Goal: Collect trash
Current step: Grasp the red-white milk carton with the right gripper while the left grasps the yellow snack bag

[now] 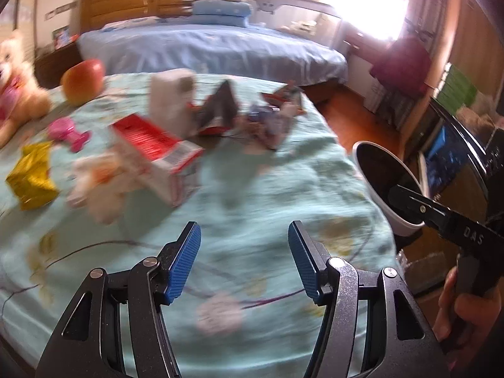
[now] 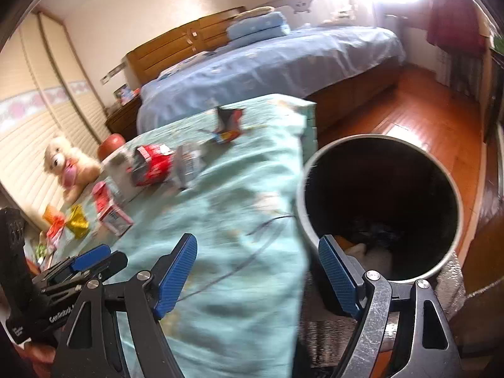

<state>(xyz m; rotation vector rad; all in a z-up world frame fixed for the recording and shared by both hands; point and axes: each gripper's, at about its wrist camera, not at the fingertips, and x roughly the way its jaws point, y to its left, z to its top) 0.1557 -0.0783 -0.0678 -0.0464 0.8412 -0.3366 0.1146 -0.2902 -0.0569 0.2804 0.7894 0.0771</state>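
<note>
Both the left gripper (image 1: 244,261) and the right gripper (image 2: 256,275) hang with jaws open and empty over the teal bedspread (image 1: 267,189). The trash lies mid-bed: a red carton (image 1: 157,151), torn wrappers (image 1: 271,116), a gold packet (image 1: 31,176). All looks light and crushable; I'd pinch the carton's edge. The bin (image 2: 381,208) beside the bed already holds some scraps.

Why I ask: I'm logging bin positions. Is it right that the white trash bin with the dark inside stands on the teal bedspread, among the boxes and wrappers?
Not quite. The trash bin stands on the floor beside the teal bedspread, off its edge, as the right wrist view shows. The boxes and wrappers do lie on the spread.
</note>
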